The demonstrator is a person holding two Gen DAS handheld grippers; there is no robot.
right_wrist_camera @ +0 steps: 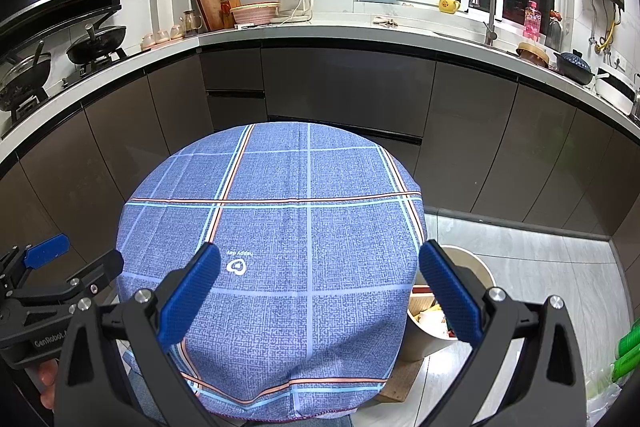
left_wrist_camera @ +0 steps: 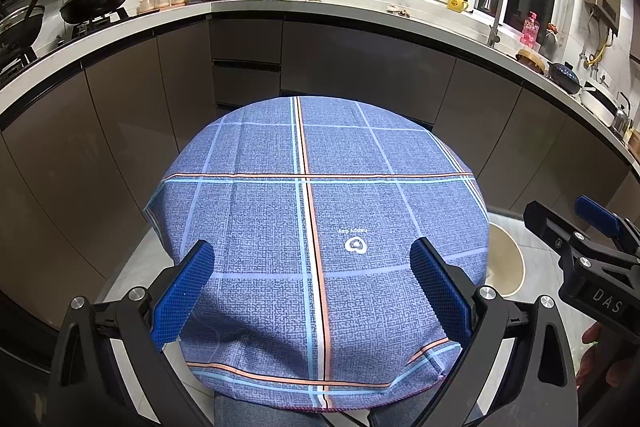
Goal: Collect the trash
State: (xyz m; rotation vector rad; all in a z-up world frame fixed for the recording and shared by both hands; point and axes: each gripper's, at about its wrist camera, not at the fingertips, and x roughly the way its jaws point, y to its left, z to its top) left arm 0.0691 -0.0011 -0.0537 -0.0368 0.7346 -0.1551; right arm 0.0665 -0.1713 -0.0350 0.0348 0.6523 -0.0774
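Left wrist view puts your left hand-held gripper (left_wrist_camera: 312,291) spread wide and empty above a round bench (left_wrist_camera: 320,195) draped in blue plaid cloth. Your right hand-held gripper (right_wrist_camera: 320,291) gapes empty too. Just beside the bench, on the tiled floor (right_wrist_camera: 540,267), stands a beige trash bin (right_wrist_camera: 476,263) holding trash (right_wrist_camera: 430,317). Dark cabinets (right_wrist_camera: 348,87) and a pale kitchen counter (right_wrist_camera: 340,27) curve behind.
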